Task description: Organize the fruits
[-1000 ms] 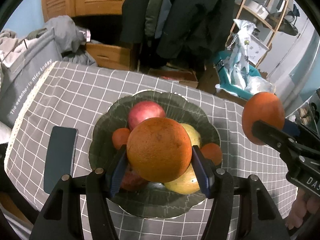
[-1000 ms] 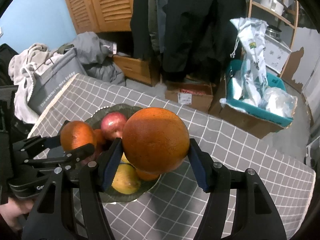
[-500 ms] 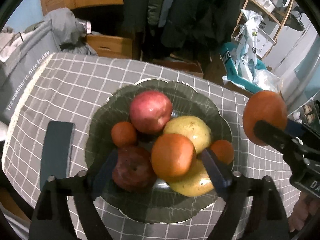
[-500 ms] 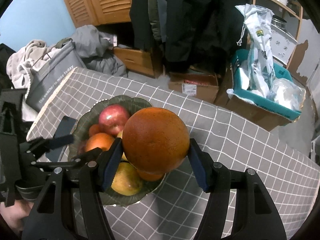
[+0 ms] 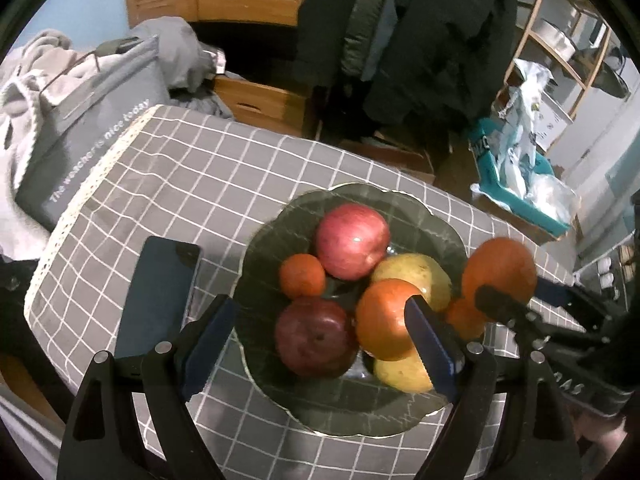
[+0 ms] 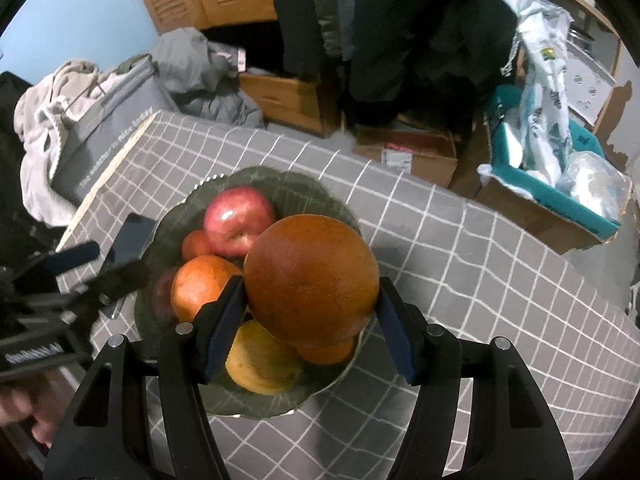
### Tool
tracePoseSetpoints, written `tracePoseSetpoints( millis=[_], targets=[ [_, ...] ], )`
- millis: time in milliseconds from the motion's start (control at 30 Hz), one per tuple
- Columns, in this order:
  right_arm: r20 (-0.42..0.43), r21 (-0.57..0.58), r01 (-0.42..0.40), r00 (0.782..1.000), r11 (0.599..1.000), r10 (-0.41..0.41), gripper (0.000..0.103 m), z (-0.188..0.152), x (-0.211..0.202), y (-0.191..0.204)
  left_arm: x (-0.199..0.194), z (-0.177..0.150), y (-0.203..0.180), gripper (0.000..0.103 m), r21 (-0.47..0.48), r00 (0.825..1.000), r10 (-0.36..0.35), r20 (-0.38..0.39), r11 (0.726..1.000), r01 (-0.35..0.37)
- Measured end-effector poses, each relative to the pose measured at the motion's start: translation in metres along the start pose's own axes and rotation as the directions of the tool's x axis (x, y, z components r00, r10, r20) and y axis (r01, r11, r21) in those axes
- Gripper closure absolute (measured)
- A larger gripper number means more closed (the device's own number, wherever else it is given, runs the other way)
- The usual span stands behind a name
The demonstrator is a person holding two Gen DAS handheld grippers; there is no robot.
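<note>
The right claw (image 6: pixel 310 316) is clamped on a large round orange (image 6: pixel 311 276) above the dark green scalloped fruit bowl (image 5: pixel 408 204). The left claw (image 5: pixel 320 340) gapes empty over the bowl's near rim. A dark flat phone (image 5: pixel 158 292) lies left of the bowl on the grey checked worktop (image 5: pixel 192 168); beyond, a grey bag (image 5: pixel 96 120).

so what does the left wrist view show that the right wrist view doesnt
Only the left wrist view shows the dark apple whole, the full phone, and the left gripper with jaws open and empty. Only the right wrist view shows the right gripper from behind, jaws shut on the big orange, which hides part of the bowl. Both show the bowl, the red apple, the small orange and the checked cloth.
</note>
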State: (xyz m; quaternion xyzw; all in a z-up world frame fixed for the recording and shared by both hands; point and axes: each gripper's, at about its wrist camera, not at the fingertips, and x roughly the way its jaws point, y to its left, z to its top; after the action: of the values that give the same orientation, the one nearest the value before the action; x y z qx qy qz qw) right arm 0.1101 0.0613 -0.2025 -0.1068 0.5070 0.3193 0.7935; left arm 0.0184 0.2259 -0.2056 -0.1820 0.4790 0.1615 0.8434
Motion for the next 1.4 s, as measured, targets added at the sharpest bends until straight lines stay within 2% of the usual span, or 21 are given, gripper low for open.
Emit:
tracePoseSetpoints(
  millis=[367, 567, 933, 1133, 1300, 1400],
  targets=[
    [-0.042, -0.044, -0.027, 0.999, 0.999, 0.025, 0.035, -0.002, 0.018, 0.013, -0.007, 0.000, 0.012, 0.015, -0.028, 1.000, 0.024, 0.015, 0.999, -0.024],
    [-0.015, -0.043, -0.056, 0.998, 0.998, 0.055, 0.034, 0.000, 0.007, 0.014, -0.008, 0.000, 0.013, 0.015, -0.027, 1.000, 0.026, 0.015, 0.999, -0.025],
    [0.044, -0.004, -0.046, 0.998, 0.999, 0.046, 0.029, 0.002, -0.022, 0.003, -0.027, 0.002, 0.005, 0.015, -0.015, 0.999, 0.014, 0.051, 1.000, -0.014],
    [0.094, 0.015, -0.018, 0.995, 1.000, 0.016, 0.029, 0.002, -0.048, -0.007, -0.047, 0.003, -0.003, 0.015, 0.000, 0.996, -0.006, 0.094, 1.000, 0.006],
    [0.146, 0.021, 0.040, 0.988, 0.999, -0.043, 0.029, 0.002, -0.075, -0.011, -0.072, 0.006, -0.013, 0.015, 0.026, 0.989, -0.021, 0.149, 1.000, 0.018],
    [0.193, 0.018, 0.079, 0.978, 0.997, -0.081, 0.024, 0.002, -0.095, -0.011, -0.088, 0.008, -0.020, 0.015, 0.039, 0.983, -0.031, 0.180, 0.999, 0.024]
  ],
)
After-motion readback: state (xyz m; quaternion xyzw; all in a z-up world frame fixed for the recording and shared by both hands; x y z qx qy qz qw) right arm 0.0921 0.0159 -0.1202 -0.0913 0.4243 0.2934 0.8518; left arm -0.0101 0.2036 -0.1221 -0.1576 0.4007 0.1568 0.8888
